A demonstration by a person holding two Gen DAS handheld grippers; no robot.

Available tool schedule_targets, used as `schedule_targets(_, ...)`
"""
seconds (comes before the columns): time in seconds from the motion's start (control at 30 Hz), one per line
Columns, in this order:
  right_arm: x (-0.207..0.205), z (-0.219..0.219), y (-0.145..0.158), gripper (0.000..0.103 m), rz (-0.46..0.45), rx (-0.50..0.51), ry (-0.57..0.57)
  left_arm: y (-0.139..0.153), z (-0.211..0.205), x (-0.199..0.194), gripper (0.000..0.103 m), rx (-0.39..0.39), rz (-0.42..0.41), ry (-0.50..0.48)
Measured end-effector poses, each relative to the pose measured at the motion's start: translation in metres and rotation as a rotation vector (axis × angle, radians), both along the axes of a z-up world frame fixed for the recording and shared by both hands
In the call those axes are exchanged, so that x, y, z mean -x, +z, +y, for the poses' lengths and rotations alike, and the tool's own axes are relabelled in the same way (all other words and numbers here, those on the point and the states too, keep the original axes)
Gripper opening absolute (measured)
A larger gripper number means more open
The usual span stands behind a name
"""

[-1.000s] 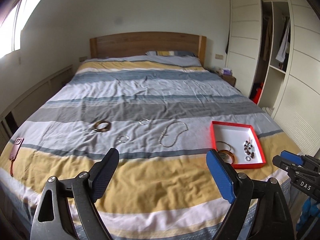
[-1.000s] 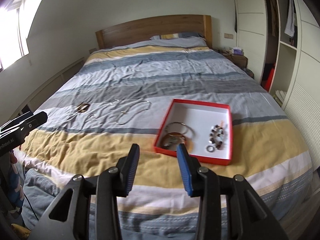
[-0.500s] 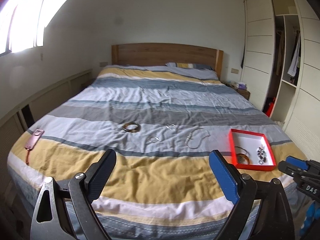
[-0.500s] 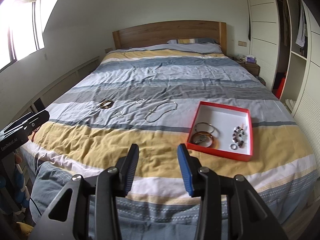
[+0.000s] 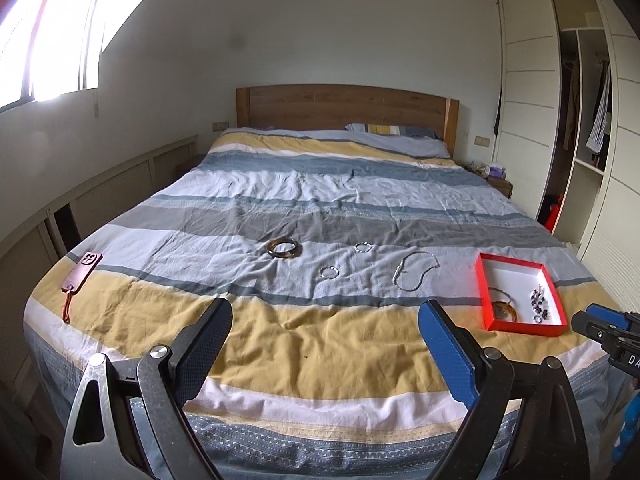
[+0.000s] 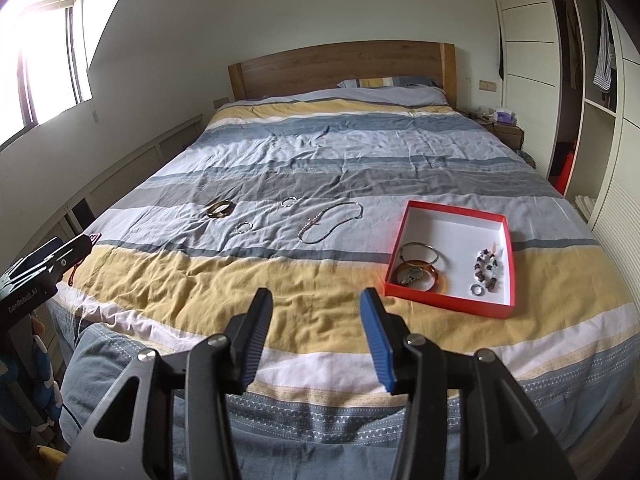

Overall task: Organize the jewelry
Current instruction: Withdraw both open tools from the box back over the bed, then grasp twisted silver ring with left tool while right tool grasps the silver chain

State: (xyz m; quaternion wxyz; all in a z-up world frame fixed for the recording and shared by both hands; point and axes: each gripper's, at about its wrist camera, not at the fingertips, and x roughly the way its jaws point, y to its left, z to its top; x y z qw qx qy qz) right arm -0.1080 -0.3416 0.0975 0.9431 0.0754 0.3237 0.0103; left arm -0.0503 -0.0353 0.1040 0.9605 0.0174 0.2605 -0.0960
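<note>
While bracelets overlap | red box [image 6: 448,302] near wall hides their edges

Both wrist views bedward (shared: bed [image 5: 320,208])

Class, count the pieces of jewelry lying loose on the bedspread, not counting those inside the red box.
4: a brown bangle farthest left, two small silver rings in the middle, and a chain necklace nearest the red box. A fold could hide something tiny.

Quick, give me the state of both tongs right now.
Left tongs: open wide, holding nothing, above the bedspread.
Right tongs: opening, nothing between the fingers, short of the red tray.
</note>
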Motion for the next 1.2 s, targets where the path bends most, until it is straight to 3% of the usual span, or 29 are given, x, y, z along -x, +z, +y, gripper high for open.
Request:
schedule_targets(0.33, -0.028, 0.001, -0.020, 0.044, 0.046, -0.005, 0.001, -0.034, 0.016, -0.036, 0.093, -0.015, 0.094, 0.041)
schedule_targets(0.63, -0.070, 0.001, -0.063, 0.044, 0.155, -0.044, 0.007, -0.077, 0.038, -0.078, 0.096, -0.017, 0.217, 0.080)
schedule_targets(0.97, -0.146, -0.001, -0.107, 0.045, 0.257, -0.072, 0.027, -0.109, 0.013, -0.154, 0.097, -0.016, 0.301, -0.007)
schedule_targets(1.07, -0.178, -0.003, -0.116, 0.053, 0.272, -0.082, 0.028, -0.115, 0.000, -0.187, 0.097, 0.000, 0.315, -0.044)
schedule_targets(1.2, -0.225, -0.005, -0.128, 0.055, 0.287, -0.099, 0.030, -0.130, -0.018, -0.233, 0.097, 0.007, 0.341, -0.078)
